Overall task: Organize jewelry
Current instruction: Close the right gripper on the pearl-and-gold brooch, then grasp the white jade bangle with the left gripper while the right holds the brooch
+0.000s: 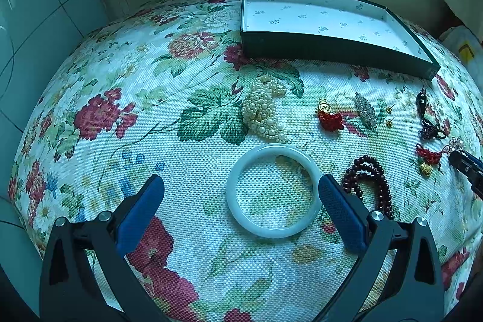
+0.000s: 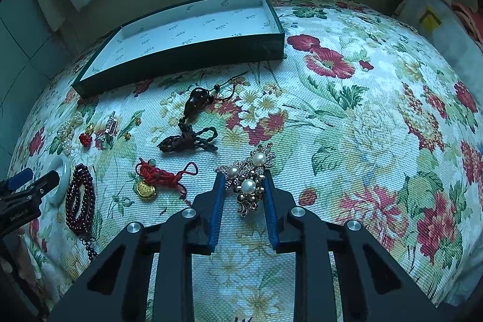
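Observation:
A white jade bangle [image 1: 273, 190] lies flat on the floral cloth. My left gripper [image 1: 238, 186] is open, one finger on each side of it, the right pad at its rim. My right gripper [image 2: 244, 181] has its fingers close on both sides of a pearl brooch [image 2: 249, 180] that lies on the cloth; I cannot tell whether it grips it. A dark green box [image 1: 332, 46] with a white lining stands empty at the back; it also shows in the right wrist view [image 2: 187, 61].
On the cloth lie a pearl strand [image 1: 264, 109], a dark red bead bracelet [image 1: 369, 183], a red knot with a gold charm [image 2: 151, 178], a dark cord pendant [image 2: 191, 122], a small red charm [image 1: 329, 116] and a crystal brooch [image 1: 365, 110]. The table drops off all round.

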